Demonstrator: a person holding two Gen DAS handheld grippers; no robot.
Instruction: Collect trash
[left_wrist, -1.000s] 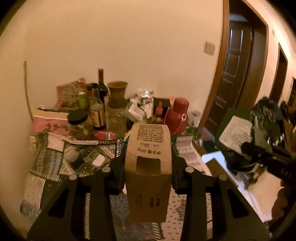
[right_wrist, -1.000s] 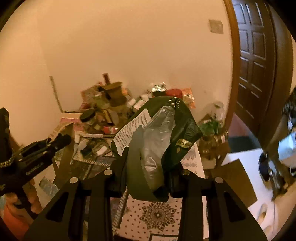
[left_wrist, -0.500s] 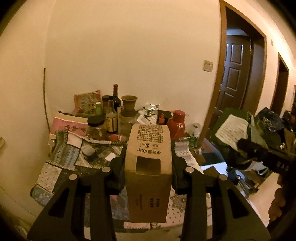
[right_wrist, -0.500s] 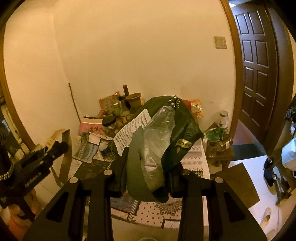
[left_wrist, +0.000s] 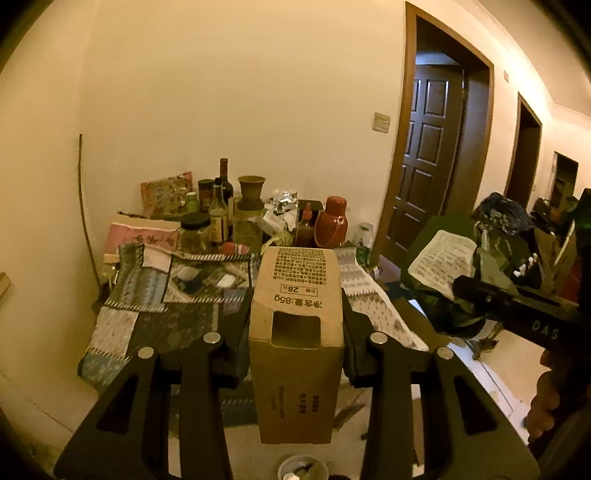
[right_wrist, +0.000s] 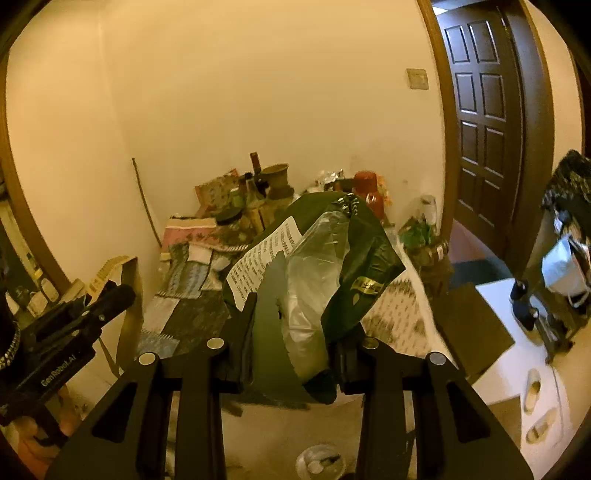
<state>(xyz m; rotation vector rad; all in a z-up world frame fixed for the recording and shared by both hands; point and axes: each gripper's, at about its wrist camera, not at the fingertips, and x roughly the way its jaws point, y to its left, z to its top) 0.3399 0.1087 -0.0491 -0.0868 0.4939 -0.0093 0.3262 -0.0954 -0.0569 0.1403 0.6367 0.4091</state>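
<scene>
My left gripper (left_wrist: 295, 321) is shut on a brown cardboard box (left_wrist: 295, 354) with black print and a cut-out window, held upright between the pads. In the right wrist view the same gripper (right_wrist: 74, 332) shows at the left edge. My right gripper (right_wrist: 293, 332) is shut on a crumpled dark green bag (right_wrist: 369, 258) that has a white printed label and clear plastic sticking out. That bag (left_wrist: 443, 258) and the right gripper's body (left_wrist: 517, 306) also appear at the right of the left wrist view. Both grippers hang in the air in front of the table's near edge.
A table with a patchwork cloth (left_wrist: 166, 314) stands against the wall, its back crowded with bottles, jars, a vase and a red flask (left_wrist: 330, 225). A dark wooden door (left_wrist: 428, 155) is to the right. A small round white container (right_wrist: 321, 463) sits on the floor below.
Both grippers have drawn back from the table with their loads still held. The table looks smaller and farther, and the floor in front of it has come into view.
</scene>
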